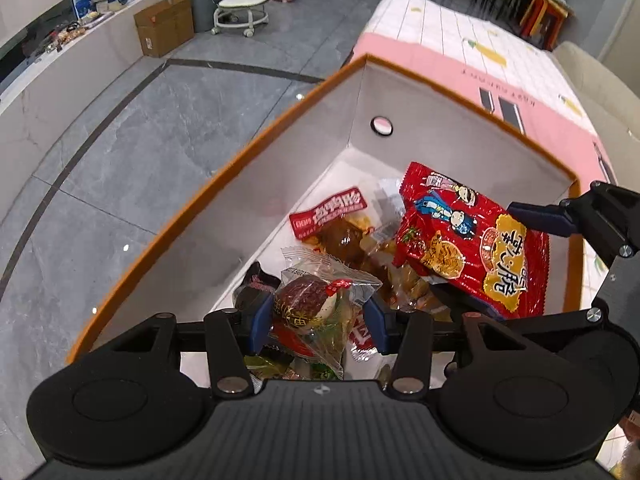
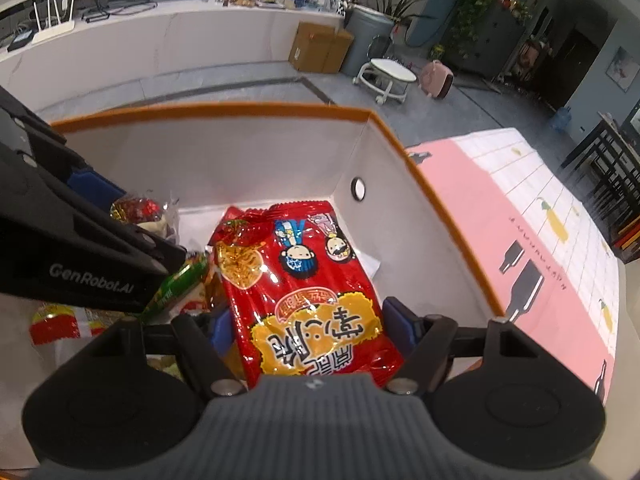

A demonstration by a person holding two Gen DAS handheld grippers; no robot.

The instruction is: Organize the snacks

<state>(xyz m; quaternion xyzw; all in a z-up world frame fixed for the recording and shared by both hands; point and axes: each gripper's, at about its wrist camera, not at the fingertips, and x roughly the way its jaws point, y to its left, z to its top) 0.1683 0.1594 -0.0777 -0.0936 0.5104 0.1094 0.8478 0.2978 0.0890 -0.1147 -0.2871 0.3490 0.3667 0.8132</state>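
Both snacks are over the orange-rimmed box [image 2: 400,148], which stands on the bench with the pink and white cloth [image 2: 520,216]. The left tongs [image 1: 316,312] grip a small clear-wrapped snack [image 1: 320,292] by its sides; the right tongs [image 2: 308,328] are closed on the lower half of the red noodle-snack packet [image 2: 304,280]. Both look light and crinkly; the foil packet is likely slippery and its contents brittle, so a hold across the flat body, as here, seems safer than a hard pinch on a seam. The left view alone shows the heap in the box, a brown vacuum-packed snack [image 1: 340,232] among it; the right view shows the packet's full face and green wrappers [image 2: 180,284] beside it
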